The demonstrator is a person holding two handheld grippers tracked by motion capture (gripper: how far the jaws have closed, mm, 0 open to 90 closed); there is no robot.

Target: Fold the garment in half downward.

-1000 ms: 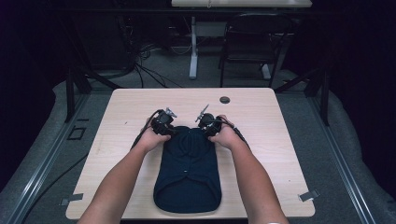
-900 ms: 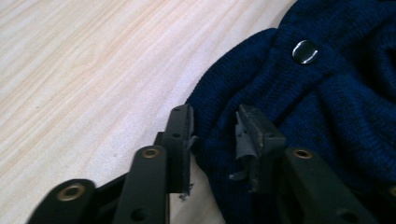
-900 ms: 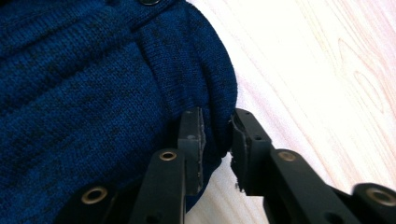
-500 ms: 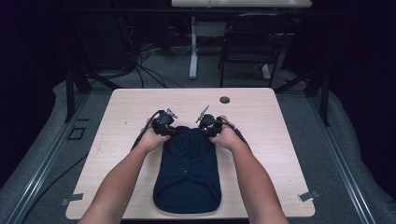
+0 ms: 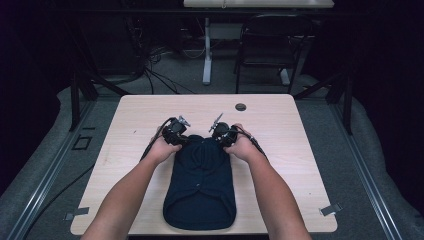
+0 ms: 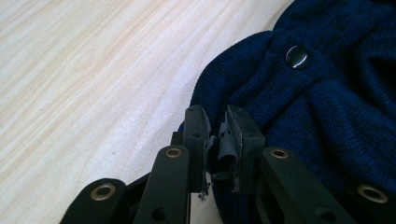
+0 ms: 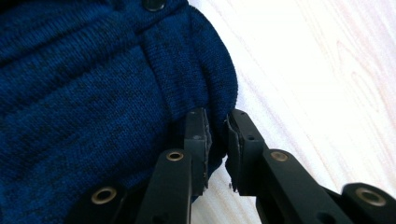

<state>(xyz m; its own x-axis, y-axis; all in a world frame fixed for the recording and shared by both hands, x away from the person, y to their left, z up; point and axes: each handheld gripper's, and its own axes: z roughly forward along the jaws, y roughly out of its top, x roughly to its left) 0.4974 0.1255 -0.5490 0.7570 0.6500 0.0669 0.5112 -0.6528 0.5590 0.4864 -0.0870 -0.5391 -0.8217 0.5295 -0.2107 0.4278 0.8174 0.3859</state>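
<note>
A dark navy knitted garment (image 5: pixel 200 190) lies folded lengthwise on the light wooden table (image 5: pixel 305 150), its far end between my two hands. My left gripper (image 5: pixel 179 136) is at the far left corner of the garment, my right gripper (image 5: pixel 224 136) at the far right corner. In the left gripper view the jaws (image 6: pixel 215 112) stand nearly together, pinching the knit edge (image 6: pixel 327 93) close to a dark button (image 6: pixel 297 57). In the right gripper view the jaws (image 7: pixel 217 116) hold the rounded edge of the knit (image 7: pixel 84 93) between them, a narrow gap showing.
A small black disc (image 5: pixel 240 106) sits near the table's far edge. Bare tabletop lies left and right of the garment. Beyond the table stand a dark chair (image 5: pixel 270 45) and cables on the floor.
</note>
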